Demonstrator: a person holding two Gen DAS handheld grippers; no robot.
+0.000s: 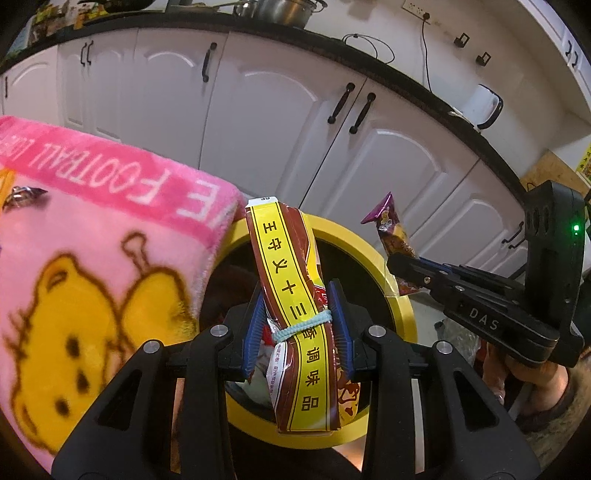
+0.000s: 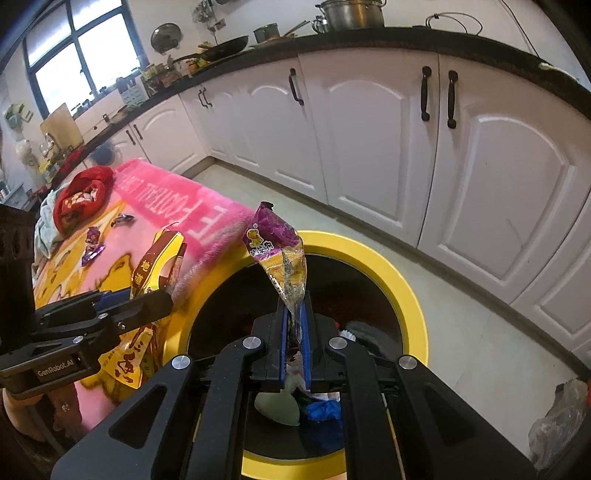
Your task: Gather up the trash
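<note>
Left gripper (image 1: 297, 325): blue-padded fingers closed about halfway along a red-and-yellow seasoning packet (image 1: 295, 295) bound with a pale blue rubber band (image 1: 301, 328); the packet stands upright between the pads, directly above the yellow-rimmed trash bin (image 1: 400, 295). Right gripper (image 2: 294, 332): fingers pressed nearly together, pinching the clear lower end of a purple snack wrapper (image 2: 279, 243), which rises tilted over the same bin's opening. The two grippers sit side by side at the bin, each visible in the other's view. Bin contents: a blue crumpled item (image 2: 325, 410) and a pale piece (image 2: 277, 406), otherwise dark and unclear. Just beside the bin's left rim, touching or overlapping it: a pink cartoon-print blanket (image 1: 92, 240) covering a surface, bearing small scattered wrappers (image 2: 92, 245) and a red bag (image 2: 83, 199) at its far end. Behind: white kitchen cabinets (image 1: 280, 122) under a black countertop (image 1: 369, 51), with a steel pot (image 2: 351, 14) on top.
</note>
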